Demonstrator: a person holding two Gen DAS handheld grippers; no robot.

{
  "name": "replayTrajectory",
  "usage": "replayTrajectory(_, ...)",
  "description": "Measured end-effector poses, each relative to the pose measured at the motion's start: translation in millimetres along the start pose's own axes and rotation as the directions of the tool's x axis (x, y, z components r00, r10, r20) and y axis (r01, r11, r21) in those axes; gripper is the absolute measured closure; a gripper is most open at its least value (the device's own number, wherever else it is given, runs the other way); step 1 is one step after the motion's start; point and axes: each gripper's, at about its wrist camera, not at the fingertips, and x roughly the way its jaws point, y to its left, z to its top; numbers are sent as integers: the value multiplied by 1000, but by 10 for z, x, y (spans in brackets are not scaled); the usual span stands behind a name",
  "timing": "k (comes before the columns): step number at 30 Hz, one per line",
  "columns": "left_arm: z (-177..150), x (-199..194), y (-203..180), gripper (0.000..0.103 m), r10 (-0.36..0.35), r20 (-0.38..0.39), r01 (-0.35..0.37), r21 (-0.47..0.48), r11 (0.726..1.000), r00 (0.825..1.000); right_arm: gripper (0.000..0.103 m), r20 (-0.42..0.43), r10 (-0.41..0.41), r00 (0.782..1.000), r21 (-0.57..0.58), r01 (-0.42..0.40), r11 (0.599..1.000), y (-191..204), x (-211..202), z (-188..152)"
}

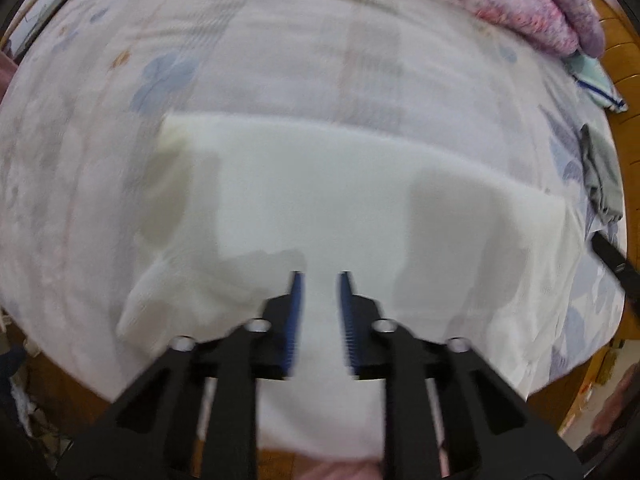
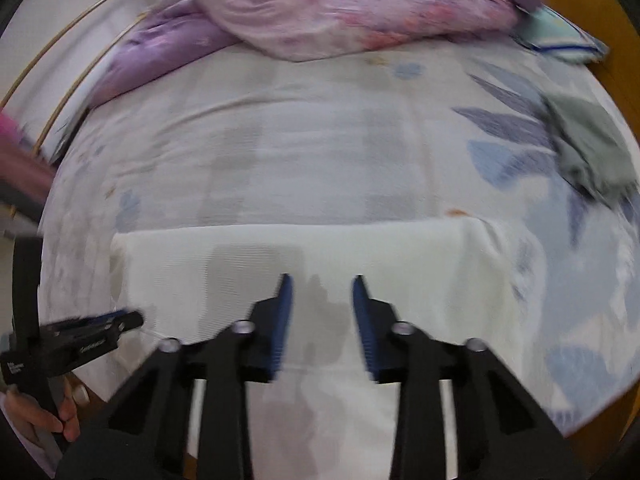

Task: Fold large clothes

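A white garment [image 1: 320, 208] lies flat on the bed, folded into a wide rectangle with a straight far edge; it also shows in the right wrist view [image 2: 400, 256]. My left gripper [image 1: 321, 280] hovers over its near part, open and empty. My right gripper [image 2: 321, 282] hovers over the garment's near middle, open and empty. The left gripper [image 2: 120, 318] also shows at the left edge of the right wrist view, beside the garment's left edge. Both views are blurred by motion.
The bed sheet [image 2: 320, 140] is pale with blue leaf prints. A pink and purple quilt [image 2: 340, 12] is bunched at the far end. A grey cloth [image 2: 592, 152] lies at the right, near a light green pillow [image 2: 560, 36]. The wooden bed frame [image 1: 624, 64] borders the right.
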Motion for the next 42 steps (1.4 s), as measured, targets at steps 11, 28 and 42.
replayTrajectory(11, 338, 312, -501, 103, 23, 247, -42, 73, 996, 969, 103, 140, 105, 985, -87, -94, 992, 164, 736, 186)
replayTrajectory(28, 47, 774, 200, 101, 79, 497, -258, 301, 918, 864, 103, 331, -53, 942, -192, 122, 974, -332, 911, -394)
replayTrajectory(42, -380, 156, 662, 101, 37, 480, -129, 159, 979, 876, 98, 427, -225, 876, 98, 202, 974, -581, -15, -905)
